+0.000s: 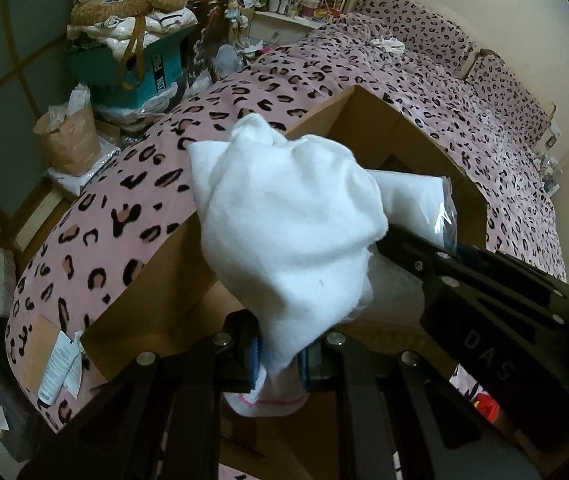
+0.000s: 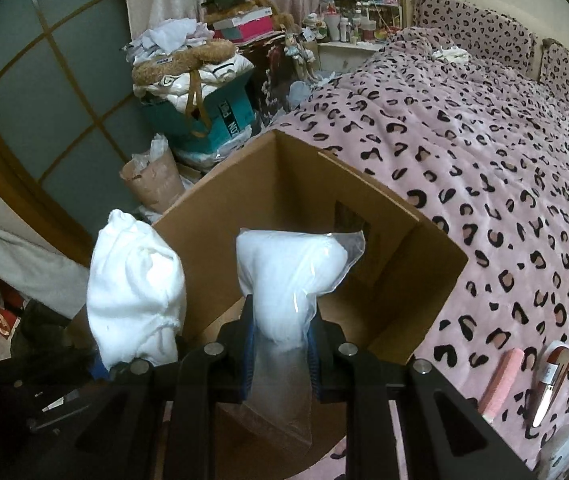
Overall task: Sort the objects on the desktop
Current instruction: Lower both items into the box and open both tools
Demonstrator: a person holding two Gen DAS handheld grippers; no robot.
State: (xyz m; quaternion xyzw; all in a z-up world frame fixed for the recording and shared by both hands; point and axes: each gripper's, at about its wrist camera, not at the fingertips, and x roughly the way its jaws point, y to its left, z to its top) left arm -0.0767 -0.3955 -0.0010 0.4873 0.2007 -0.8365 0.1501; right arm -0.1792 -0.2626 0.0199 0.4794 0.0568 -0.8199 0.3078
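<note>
Pink leopard-print bed [image 2: 484, 152] carrying an open cardboard box [image 2: 284, 208].
Over the box's mouth, the left gripper [image 1: 280, 364] pinches a white cloth [image 1: 284, 216] by its lower end, while just beside it the right gripper [image 2: 280, 354] pinches a white bundle in a clear bag [image 2: 296, 272]; a pink bar [image 2: 500, 384] lies on the bed near the box.
</note>
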